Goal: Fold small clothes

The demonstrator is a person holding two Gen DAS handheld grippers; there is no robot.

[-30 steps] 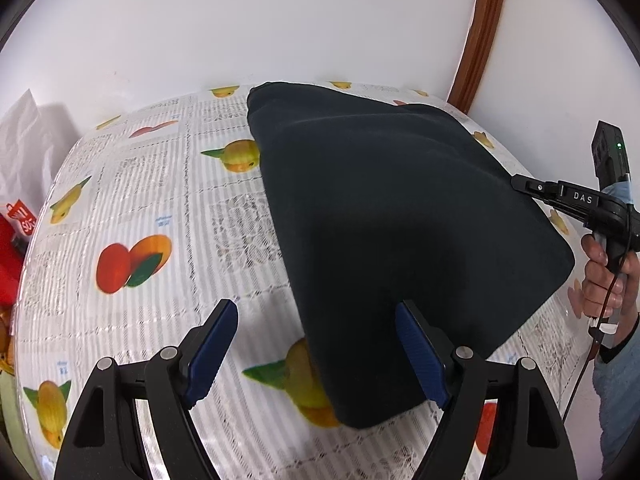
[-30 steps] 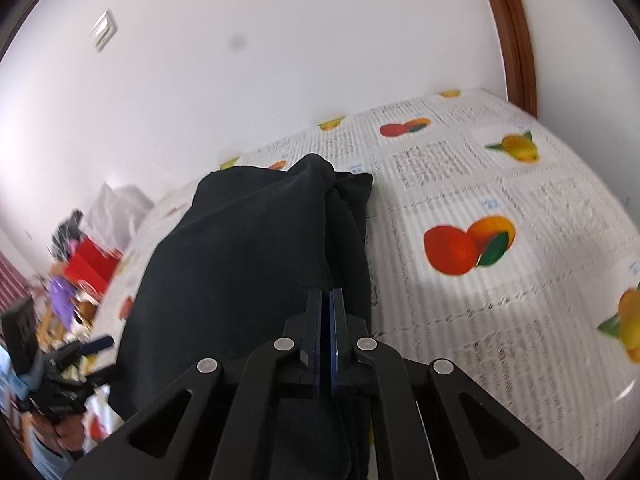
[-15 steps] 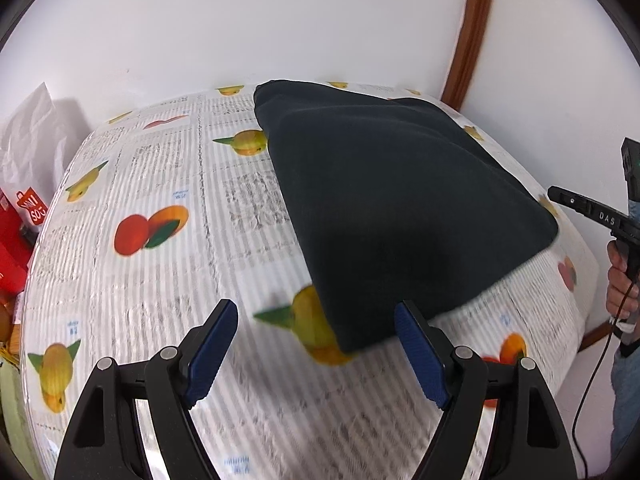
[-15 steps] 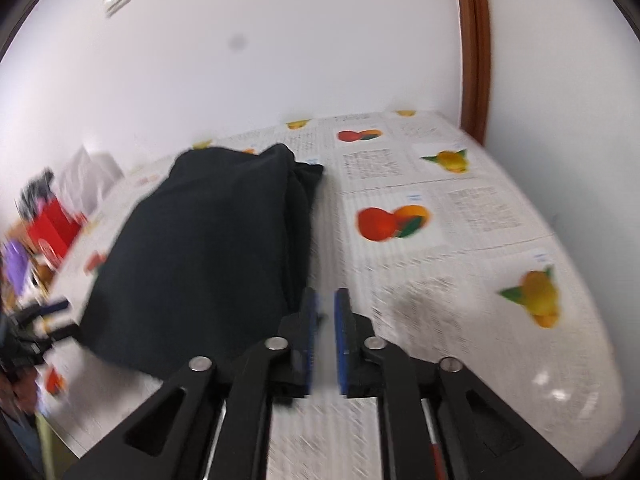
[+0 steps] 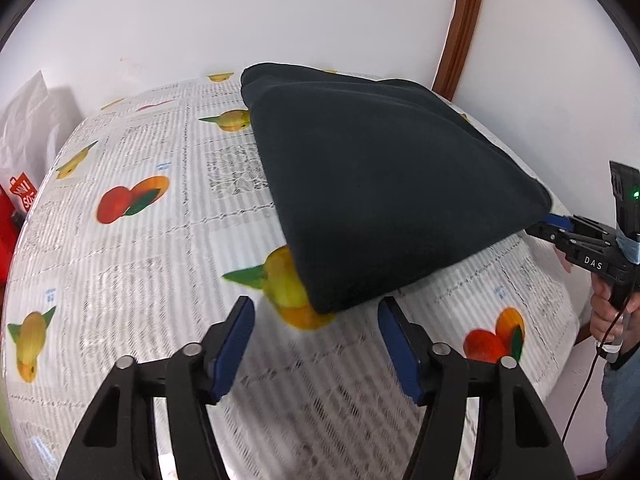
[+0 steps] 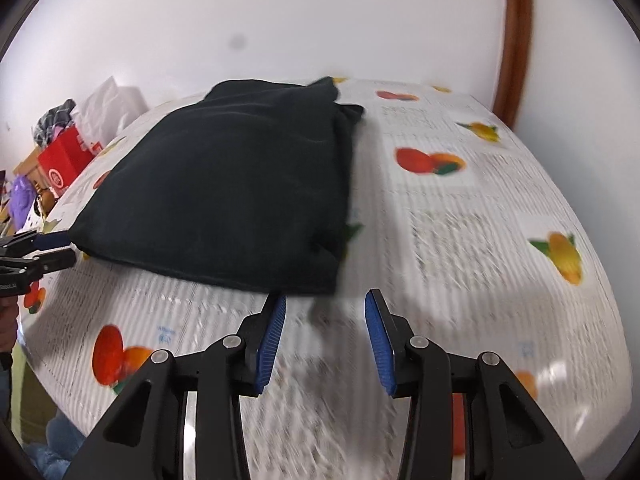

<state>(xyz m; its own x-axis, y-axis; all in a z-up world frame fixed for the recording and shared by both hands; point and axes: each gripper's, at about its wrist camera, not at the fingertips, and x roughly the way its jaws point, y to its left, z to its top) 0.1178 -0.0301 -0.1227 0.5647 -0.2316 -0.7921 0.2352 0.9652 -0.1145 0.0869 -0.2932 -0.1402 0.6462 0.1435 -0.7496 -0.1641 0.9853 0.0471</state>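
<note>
Right hand-held gripper (image 6: 325, 312) released garment (image 6: 224, 184), now wide open.

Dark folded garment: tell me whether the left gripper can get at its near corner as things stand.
Probably yes. The left gripper is open and faces the dark garment, whose near corner lies just ahead on the fruit-print tablecloth. Nothing sits between them; the right gripper, also open, is at another corner.
</note>
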